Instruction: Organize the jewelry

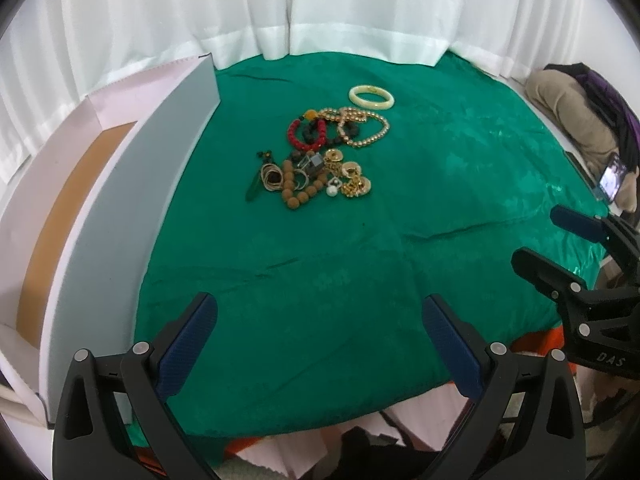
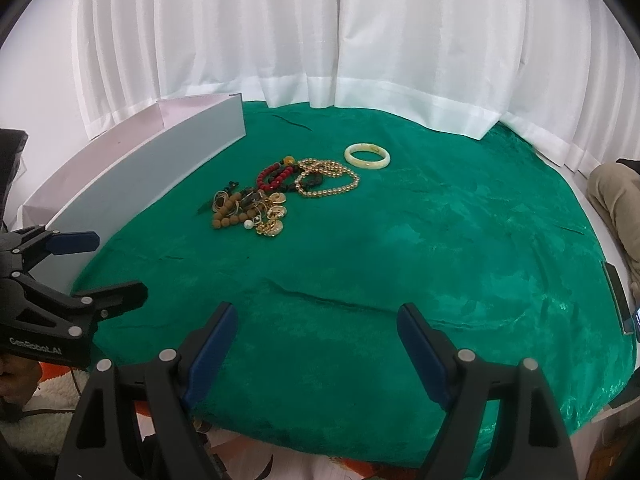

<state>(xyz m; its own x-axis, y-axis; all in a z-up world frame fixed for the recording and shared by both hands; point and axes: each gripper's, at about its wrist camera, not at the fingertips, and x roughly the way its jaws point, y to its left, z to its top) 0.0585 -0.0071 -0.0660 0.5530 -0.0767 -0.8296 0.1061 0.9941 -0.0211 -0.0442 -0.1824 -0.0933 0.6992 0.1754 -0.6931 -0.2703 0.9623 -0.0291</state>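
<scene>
From the left wrist view, the left gripper (image 1: 320,312) hovers over a green velvet cloth (image 1: 440,200) with its blue-padded jaws spread wide and nothing between them. Well ahead lies a jewelry pile (image 1: 316,160): a red bead bracelet (image 1: 306,134), a gold bead necklace (image 1: 366,126), brown wooden beads (image 1: 298,192) and gold chains. A pale jade bangle (image 1: 372,97) sits just beyond the pile. An open white box (image 1: 112,220) stands along the cloth's left edge. The right gripper (image 1: 540,236) shows at the right edge.

From the right wrist view, the right gripper (image 2: 316,320) is likewise spread and empty above the cloth (image 2: 440,260). The jewelry pile (image 2: 276,196) and bangle (image 2: 367,155) lie ahead, the box (image 2: 160,168) to the left, white curtains (image 2: 320,40) behind.
</scene>
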